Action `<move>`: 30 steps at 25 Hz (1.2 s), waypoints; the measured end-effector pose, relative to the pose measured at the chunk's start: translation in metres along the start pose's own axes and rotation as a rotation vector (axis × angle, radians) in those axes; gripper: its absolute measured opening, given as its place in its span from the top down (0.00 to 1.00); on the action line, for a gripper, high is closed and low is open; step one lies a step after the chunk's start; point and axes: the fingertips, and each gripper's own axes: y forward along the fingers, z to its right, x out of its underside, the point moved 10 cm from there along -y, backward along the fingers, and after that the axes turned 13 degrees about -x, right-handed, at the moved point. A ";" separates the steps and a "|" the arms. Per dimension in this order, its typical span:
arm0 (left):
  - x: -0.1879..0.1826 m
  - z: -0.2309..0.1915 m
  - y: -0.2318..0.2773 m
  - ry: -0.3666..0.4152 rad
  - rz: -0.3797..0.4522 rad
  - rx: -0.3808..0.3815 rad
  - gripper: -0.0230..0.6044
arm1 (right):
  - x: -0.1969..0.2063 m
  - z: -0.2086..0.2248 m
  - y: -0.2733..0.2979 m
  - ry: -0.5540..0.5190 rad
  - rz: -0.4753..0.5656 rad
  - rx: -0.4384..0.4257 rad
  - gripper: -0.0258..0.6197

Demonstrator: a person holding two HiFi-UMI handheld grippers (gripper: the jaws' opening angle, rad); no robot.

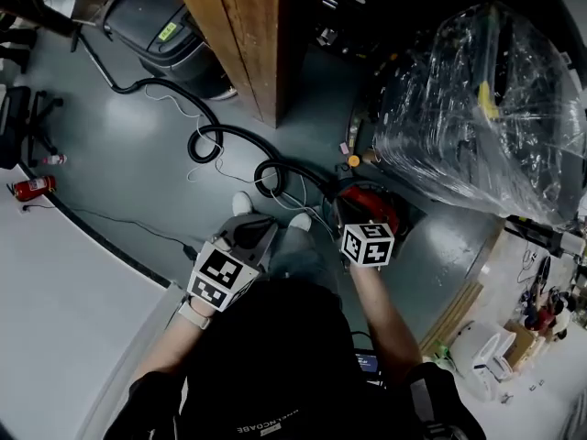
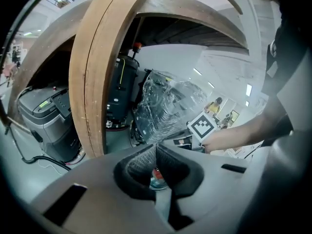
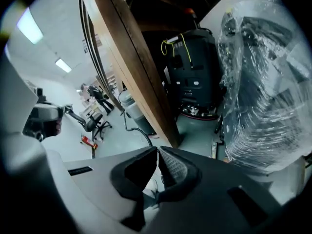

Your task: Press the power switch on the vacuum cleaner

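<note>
**Q:** What is at the far left?

**A:** A red fire extinguisher (image 1: 33,188) lies on the grey floor (image 1: 119,168). Next to it a black hose (image 1: 248,134) loops past a wooden post (image 1: 240,35).

**Q:** Where is your left claw?

**A:** My left claw (image 2: 156,147) is held low near my white shoes (image 1: 243,203). Its jaws are pressed together with nothing between them.

**Q:** And the vacuum cleaner?

**A:** The red vacuum cleaner (image 1: 371,211) sits on the floor right of centre, where the hose ends. My right claw (image 3: 158,151) is over it, jaws closed together and empty. I can't make out the switch, or whether I am touching it.

**Q:** Further right?

**A:** A bulky plastic-wrapped machine (image 1: 477,108) stands just beside the vacuum cleaner.
</note>
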 end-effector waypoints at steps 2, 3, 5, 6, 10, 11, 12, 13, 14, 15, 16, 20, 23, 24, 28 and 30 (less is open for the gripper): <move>-0.009 -0.003 -0.005 0.013 0.014 0.012 0.94 | -0.018 -0.021 -0.018 -0.031 0.054 -0.010 0.92; -0.015 -0.004 -0.007 0.023 0.022 0.017 0.94 | -0.027 -0.032 -0.027 -0.055 0.082 -0.013 0.92; -0.026 -0.007 -0.013 0.038 0.045 0.028 0.94 | -0.045 -0.053 -0.046 -0.119 0.140 -0.019 0.92; -0.031 -0.008 -0.017 0.041 0.062 0.033 0.94 | -0.053 -0.065 -0.056 -0.157 0.171 -0.021 0.92; -0.054 -0.006 -0.038 0.050 0.159 0.036 0.94 | -0.077 -0.109 -0.098 -0.289 0.286 -0.025 0.92; -0.061 -0.005 -0.043 0.056 0.182 0.038 0.94 | -0.081 -0.118 -0.106 -0.322 0.307 -0.023 0.92; -0.067 -0.004 -0.048 0.063 0.202 0.041 0.94 | -0.085 -0.127 -0.114 -0.355 0.324 -0.019 0.92; -0.073 -0.002 -0.052 0.070 0.220 0.046 0.94 | -0.088 -0.136 -0.122 -0.387 0.339 -0.018 0.92; -0.078 0.000 -0.057 0.076 0.237 0.052 0.94 | -0.091 -0.144 -0.129 -0.414 0.357 -0.021 0.92; -0.083 0.002 -0.062 0.082 0.252 0.058 0.94 | -0.094 -0.151 -0.136 -0.434 0.379 -0.031 0.92; -0.088 0.003 -0.067 0.088 0.269 0.063 0.94 | -0.097 -0.159 -0.143 -0.446 0.406 -0.046 0.92; -0.105 0.008 -0.088 0.115 0.340 0.087 0.94 | -0.111 -0.187 -0.171 -0.488 0.515 -0.093 0.92; -0.115 0.014 -0.104 0.133 0.385 0.098 0.94 | -0.115 -0.204 -0.189 -0.533 0.563 -0.101 0.92; -0.117 0.016 -0.108 0.137 0.400 0.098 0.94 | -0.115 -0.208 -0.194 -0.541 0.575 -0.101 0.92; -0.124 0.022 -0.122 0.130 0.453 0.100 0.94 | -0.113 -0.218 -0.207 -0.550 0.604 -0.105 0.92; -0.127 0.025 -0.125 0.129 0.465 0.109 0.94 | -0.112 -0.220 -0.210 -0.552 0.618 -0.110 0.92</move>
